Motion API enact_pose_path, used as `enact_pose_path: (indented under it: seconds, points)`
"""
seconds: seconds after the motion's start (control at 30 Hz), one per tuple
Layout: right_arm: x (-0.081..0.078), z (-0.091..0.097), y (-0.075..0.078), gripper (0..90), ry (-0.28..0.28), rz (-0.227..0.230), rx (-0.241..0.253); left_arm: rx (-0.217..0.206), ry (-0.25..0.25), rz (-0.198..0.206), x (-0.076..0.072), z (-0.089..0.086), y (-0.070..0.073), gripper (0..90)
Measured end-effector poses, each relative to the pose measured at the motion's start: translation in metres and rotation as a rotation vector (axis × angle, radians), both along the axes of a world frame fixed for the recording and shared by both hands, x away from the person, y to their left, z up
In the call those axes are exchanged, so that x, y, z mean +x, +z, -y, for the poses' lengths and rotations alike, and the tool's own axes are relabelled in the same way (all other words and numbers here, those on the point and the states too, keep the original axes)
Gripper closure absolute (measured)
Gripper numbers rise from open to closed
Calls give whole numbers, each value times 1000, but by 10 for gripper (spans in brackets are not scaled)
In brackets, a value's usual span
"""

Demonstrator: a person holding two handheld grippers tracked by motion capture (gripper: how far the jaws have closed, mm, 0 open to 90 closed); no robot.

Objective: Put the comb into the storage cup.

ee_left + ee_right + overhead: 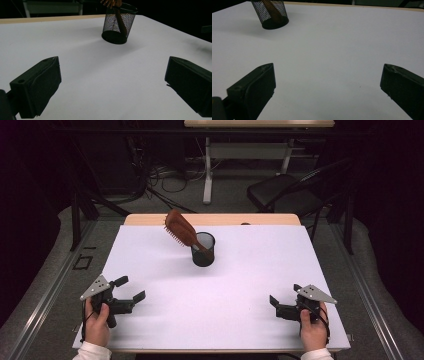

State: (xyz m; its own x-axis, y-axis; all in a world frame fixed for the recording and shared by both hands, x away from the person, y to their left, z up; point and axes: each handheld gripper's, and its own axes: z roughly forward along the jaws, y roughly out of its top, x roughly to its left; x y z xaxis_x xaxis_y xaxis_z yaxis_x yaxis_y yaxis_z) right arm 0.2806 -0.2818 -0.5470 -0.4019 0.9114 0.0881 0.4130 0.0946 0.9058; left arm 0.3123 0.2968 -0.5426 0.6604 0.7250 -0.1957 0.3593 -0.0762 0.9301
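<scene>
Left gripper [131, 288]: jaws spread, empty, near table's [250, 270] left front corner. Right gripper [284, 296]: jaws spread, empty, near right front corner. Brush [182, 231]: handle down in cup [203, 249], head leaning left. Cup: upright, centre-rear, well apart from both grippers.

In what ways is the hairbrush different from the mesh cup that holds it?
The hairbrush is brown and solid; the mesh cup is black and see-through. The hairbrush leans to the left with its bristled head above the rim, while the mesh cup stands upright on the white table. They touch: the handle rests inside the cup.
</scene>
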Motion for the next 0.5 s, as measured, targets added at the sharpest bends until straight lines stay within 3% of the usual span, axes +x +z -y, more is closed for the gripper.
enact_pose_path:
  seconds: [0.5]
  points:
    - [0,4,-2,0,-20,-3,7,-5,8,-9,1,-2,0,10]
